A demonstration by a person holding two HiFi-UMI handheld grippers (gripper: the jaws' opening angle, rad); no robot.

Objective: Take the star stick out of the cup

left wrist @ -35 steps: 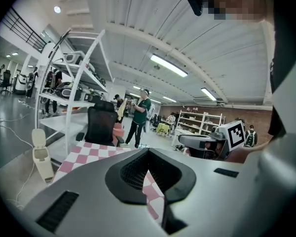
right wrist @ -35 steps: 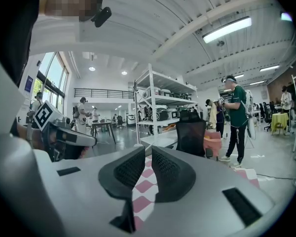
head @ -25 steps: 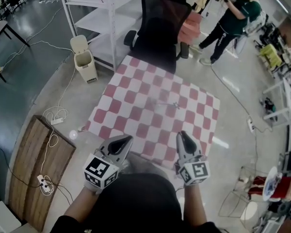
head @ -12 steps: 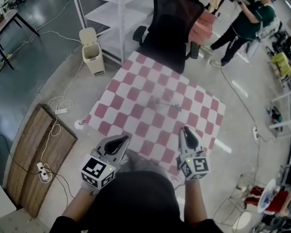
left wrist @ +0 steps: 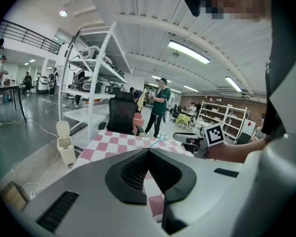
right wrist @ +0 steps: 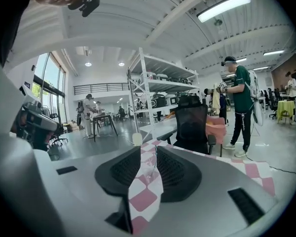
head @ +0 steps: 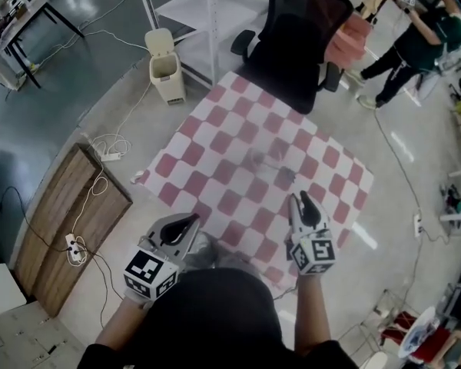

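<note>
A clear cup (head: 259,160) stands near the middle of the pink-and-white checked table (head: 215,129), faint in the head view. The thin star stick (head: 288,177) slants out of it to the right; its pale star (left wrist: 163,138) shows in the left gripper view. My left gripper (head: 186,225) hangs at the table's near edge, jaws shut (left wrist: 148,149) and empty. My right gripper (head: 303,204) is over the near edge, well short of the cup. Its jaws (right wrist: 148,149) have just been opening; only the checked cloth shows between them.
A black office chair (head: 300,37) stands at the table's far side, before white shelving (head: 207,6). A small bin (head: 167,66) sits on the floor at far left. A wooden board (head: 69,221) with cables lies left. A person (head: 415,44) stands far right.
The right gripper has moved forward over the table's near edge. The left gripper has stayed about where it was. The head view has swung, so the table sits further right.
</note>
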